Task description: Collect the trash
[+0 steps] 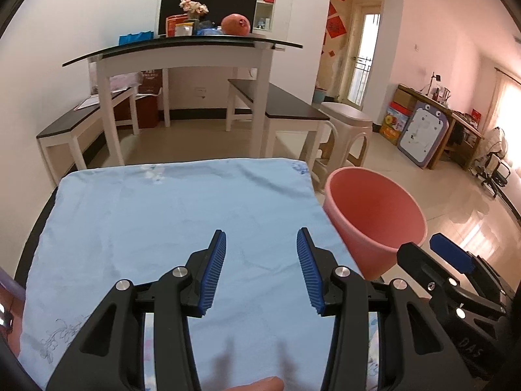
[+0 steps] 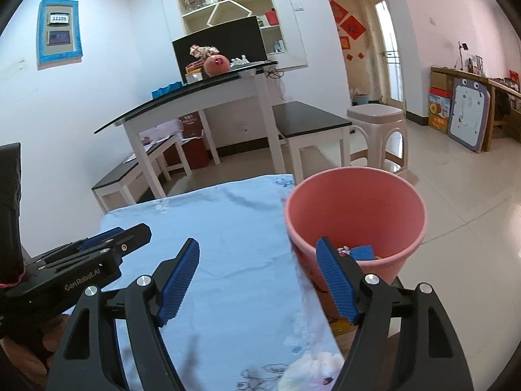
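Observation:
A pink bin (image 2: 355, 208) (image 1: 374, 215) stands just past the right edge of a table covered with a light blue cloth (image 1: 169, 228) (image 2: 228, 254). Inside the bin lie a blue scrap (image 2: 363, 252) and other small bits of trash. My left gripper (image 1: 261, 267) hovers open above the bare cloth, with nothing between its blue pads. My right gripper (image 2: 257, 277) is open too, straddling the cloth's right edge; its right finger (image 2: 335, 280) sits in front of the bin's near wall. Each gripper appears at the edge of the other's view.
Beyond the cloth stand a white table with a dark glass top (image 1: 182, 49), two dark-topped benches (image 1: 276, 104), and a beige plastic stool (image 1: 348, 120). A monitor, flowers and an orange round object (image 1: 236, 24) sit on that table. Tiled floor (image 2: 456, 195) spreads to the right.

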`<state>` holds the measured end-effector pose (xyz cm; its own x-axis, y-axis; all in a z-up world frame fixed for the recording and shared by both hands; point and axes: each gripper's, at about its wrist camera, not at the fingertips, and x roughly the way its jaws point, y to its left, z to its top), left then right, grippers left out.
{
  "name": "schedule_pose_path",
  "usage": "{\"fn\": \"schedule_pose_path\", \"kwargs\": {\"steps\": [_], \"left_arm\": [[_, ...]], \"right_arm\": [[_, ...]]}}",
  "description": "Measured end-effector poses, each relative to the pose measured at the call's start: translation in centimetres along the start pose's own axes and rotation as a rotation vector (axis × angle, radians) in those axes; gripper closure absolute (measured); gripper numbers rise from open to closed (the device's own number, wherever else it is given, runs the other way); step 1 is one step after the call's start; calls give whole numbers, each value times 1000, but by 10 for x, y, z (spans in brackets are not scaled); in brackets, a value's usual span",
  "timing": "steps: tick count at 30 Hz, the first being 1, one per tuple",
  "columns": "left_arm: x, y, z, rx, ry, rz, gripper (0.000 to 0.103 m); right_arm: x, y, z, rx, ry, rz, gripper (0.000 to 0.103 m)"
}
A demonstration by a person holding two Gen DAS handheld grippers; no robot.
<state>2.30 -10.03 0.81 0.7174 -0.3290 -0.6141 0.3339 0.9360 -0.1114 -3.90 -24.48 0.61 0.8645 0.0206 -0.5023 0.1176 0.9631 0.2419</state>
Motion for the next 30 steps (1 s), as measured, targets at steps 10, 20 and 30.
{"fn": "schedule_pose_path", "kwargs": {"steps": [10, 20, 30], "left_arm": [[-10, 16, -15, -9, -15, 57, 57], [-5, 25, -22, -32, 3, 74, 57], [-4, 22, -22, -26, 11, 72, 57]], "right_arm": [[4, 22, -10, -26, 4, 14, 30], [8, 24, -14, -39, 9, 16, 30], [9, 23, -14, -38, 13, 15, 30]]}}
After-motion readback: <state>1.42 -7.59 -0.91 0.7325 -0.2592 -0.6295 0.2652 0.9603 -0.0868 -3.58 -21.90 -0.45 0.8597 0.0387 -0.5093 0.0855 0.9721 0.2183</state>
